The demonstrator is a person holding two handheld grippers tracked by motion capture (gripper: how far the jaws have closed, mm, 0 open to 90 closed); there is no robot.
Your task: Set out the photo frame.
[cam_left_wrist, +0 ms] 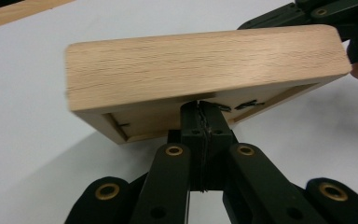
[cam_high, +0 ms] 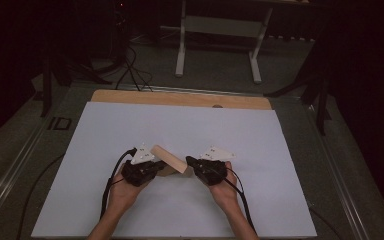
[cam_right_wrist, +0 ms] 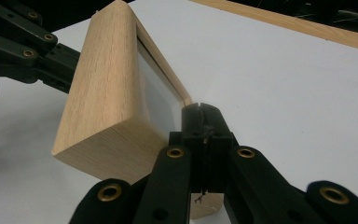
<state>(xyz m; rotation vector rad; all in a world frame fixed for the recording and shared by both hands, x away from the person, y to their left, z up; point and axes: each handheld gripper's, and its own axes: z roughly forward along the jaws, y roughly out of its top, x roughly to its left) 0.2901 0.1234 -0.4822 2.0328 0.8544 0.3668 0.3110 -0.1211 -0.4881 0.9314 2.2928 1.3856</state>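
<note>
Both tools sit nearest my camera, low on the desk. Left tool [cam_high: 155, 167]: jaws together, pads pressed flat against each other in the left gripper view, tips right at the lower edge of the wooden frame [cam_high: 170, 159]. I can't tell if they pinch a thin lip of it or just touch it. Right tool [cam_high: 192, 162]: jaws also together, tips against the frame's rim in the right gripper view [cam_right_wrist: 198, 109]; same doubt about an actual pinch.

Left hand [cam_high: 125, 187] and right hand [cam_high: 225, 187] come in from the bottom edge, each wrapped around its tool, cables trailing back toward me.

Frame is between the two tools, tilted, one end raised off the surface. From the left gripper view [cam_left_wrist: 200, 70] I see its broad outer wood face and a recessed underside with small black clips. From the right gripper view [cam_right_wrist: 102, 93] I see a thick wood side and a pale inset panel.

Frame is near the centre of the white sheet [cam_high: 180, 125] covering the desk, slightly on my side. Bare wooden desk edge [cam_high: 180, 98] shows along the far side of the sheet. Beyond it, dark floor and a white stand [cam_high: 220, 30].
</note>
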